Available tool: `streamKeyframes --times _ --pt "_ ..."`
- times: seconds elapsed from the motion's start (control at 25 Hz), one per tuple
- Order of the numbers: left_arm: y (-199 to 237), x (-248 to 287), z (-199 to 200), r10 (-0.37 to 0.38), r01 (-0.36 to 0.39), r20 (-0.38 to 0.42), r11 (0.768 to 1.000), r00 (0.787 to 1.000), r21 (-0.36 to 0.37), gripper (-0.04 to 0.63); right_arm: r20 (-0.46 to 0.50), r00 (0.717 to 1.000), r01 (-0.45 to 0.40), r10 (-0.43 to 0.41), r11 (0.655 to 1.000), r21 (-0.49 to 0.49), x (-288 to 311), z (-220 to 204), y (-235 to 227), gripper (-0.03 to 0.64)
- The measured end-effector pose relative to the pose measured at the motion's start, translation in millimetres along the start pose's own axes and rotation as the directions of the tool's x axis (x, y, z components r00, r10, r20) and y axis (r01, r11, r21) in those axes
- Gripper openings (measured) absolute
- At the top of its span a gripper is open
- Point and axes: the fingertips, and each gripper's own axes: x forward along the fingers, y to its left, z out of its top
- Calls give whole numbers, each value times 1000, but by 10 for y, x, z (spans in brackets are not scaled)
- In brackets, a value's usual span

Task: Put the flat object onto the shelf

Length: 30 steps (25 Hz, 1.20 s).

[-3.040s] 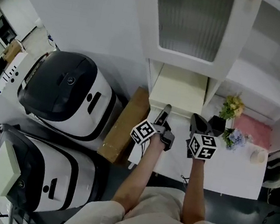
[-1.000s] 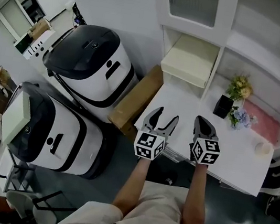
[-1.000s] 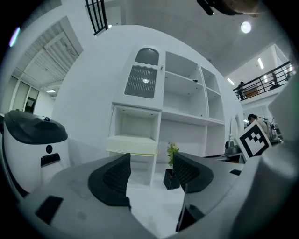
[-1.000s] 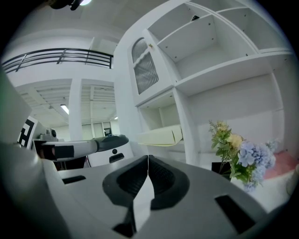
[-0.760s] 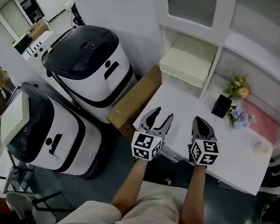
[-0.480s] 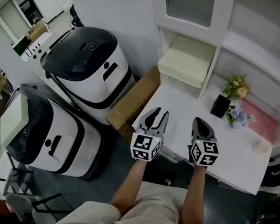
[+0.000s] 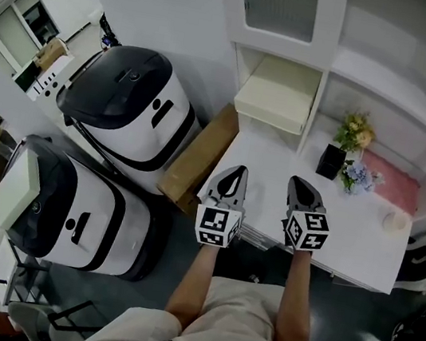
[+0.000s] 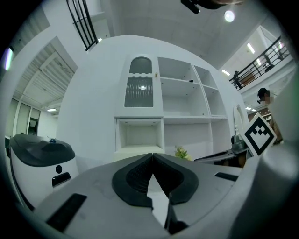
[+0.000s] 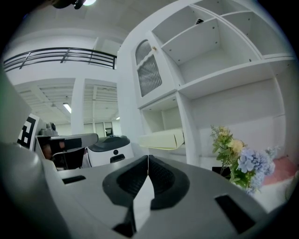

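The flat object (image 7: 278, 94) is a cream slab lying in the lower left compartment of the white shelf (image 7: 328, 59); it juts slightly past the front edge. It also shows in the right gripper view as the cream slab (image 9: 161, 139) and faintly in the left gripper view as the slab (image 8: 139, 149). My left gripper (image 7: 237, 171) hangs over the white table's near left part, well short of the slab, jaws shut with nothing between them (image 8: 152, 155). My right gripper (image 7: 301, 182) is beside it, also shut and empty (image 9: 148, 157).
A black vase of flowers (image 7: 338, 156), a pink cloth (image 7: 388, 189) and a small cup (image 7: 394, 222) stand on the white table (image 7: 271, 208). A cardboard box (image 7: 198, 163) leans at the table's left edge. Two big white-and-black machines (image 7: 121, 118) (image 7: 69, 210) fill the left.
My left gripper's jaws have gone from wide open to shut. Three seconds ago it reached up to the slab at the shelf; both grippers now sit back over the table's near edge.
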Motion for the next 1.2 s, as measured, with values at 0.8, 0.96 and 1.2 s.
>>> streamKeyframes --times 0.8,0.96,1.2 --pt "-70 131 -110 -46 43 -35 996 998 -72 11 -32 999 -15 14 999 -31 50 -48 0 69" --pt "-61 154 -104 -46 43 -35 996 998 -72 11 -28 999 -25 24 999 -36 53 -17 -16 69" --pt "-31 158 -86 -42 39 -40 997 998 -62 11 -16 1000 -22 22 999 -36 61 36 -16 69"
